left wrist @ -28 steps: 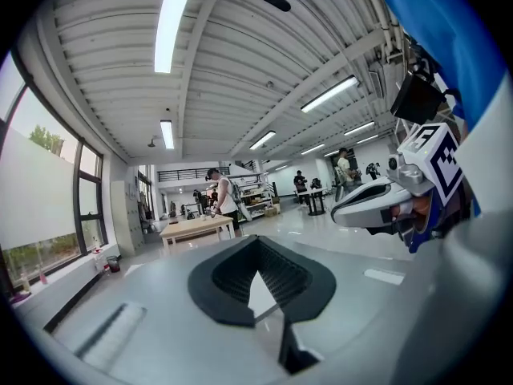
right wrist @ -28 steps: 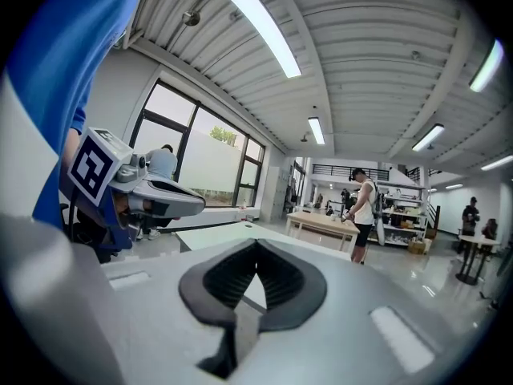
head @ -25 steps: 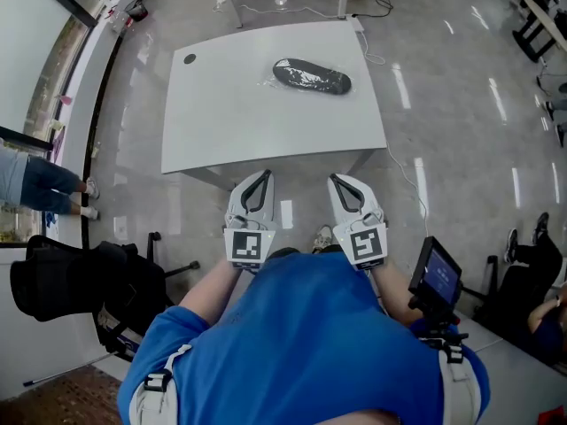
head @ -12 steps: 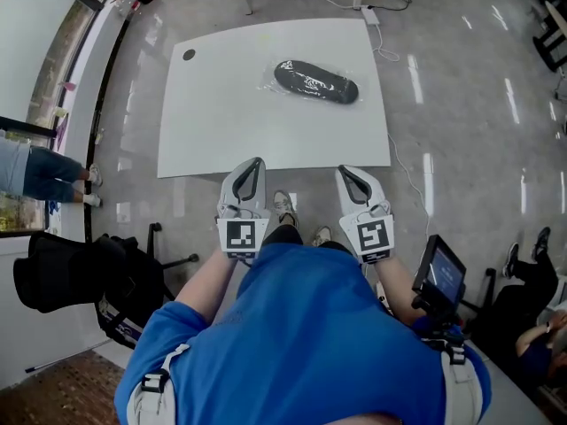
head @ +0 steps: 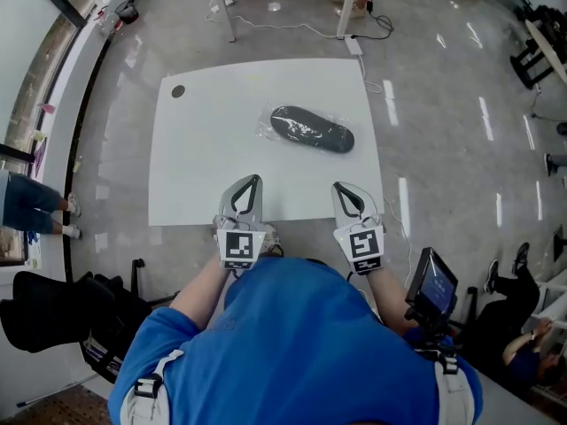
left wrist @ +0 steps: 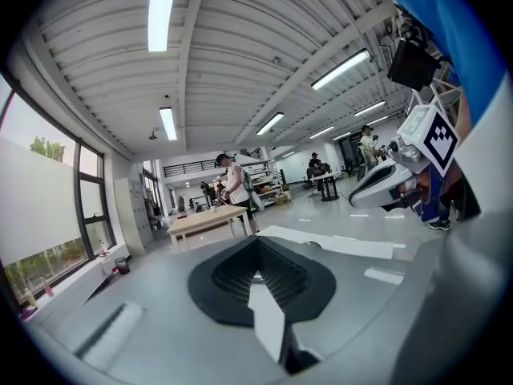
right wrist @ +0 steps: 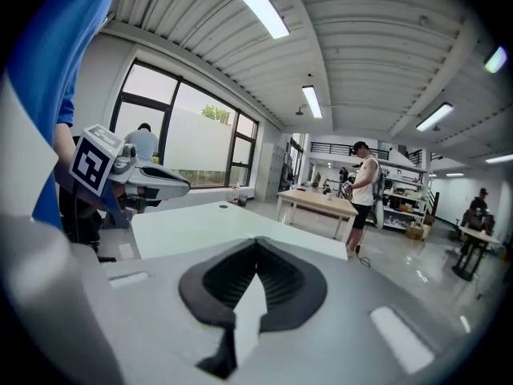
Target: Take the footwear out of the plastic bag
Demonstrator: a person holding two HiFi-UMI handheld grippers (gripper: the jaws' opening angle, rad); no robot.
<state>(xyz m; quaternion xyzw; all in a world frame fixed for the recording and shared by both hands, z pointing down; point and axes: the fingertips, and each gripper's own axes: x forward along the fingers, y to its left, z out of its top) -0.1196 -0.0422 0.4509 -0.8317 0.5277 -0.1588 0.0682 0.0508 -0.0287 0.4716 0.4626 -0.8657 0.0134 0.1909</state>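
Starting at the far left of the head view, a person in jeans stands on the grey floor. Nearer the camera is a black office chair. To the right of these is a white surface. It carries a small dark disc near its far left corner.

Next comes the left tongs, held by a person in a blue shirt. The tip reaches just over the near edge of the surface. The left gripper view shows its two jaws pressed together with nothing between them.

Right of the middle and toward the far side of the surface lies the shoe. It is dark and lies flat, with its length running left to right. It is still fully inside the clear plastic bag, whose crinkled edge shows around it. Shoe and bag are well apart from both tongs, and neither touches them.

Further right, the right tongs are level with the left pair, and their tip is also just over the near edge. The right gripper view shows these jaws closed on each other too, gripping nothing. Each gripper view also shows the other pair off to one side, with its square-marked cube.

Right of the blue shirt, a small screen sits beside the person's right arm. Beyond the surface, both gripper views show a wooden table in a bright hall, with someone standing next to it.
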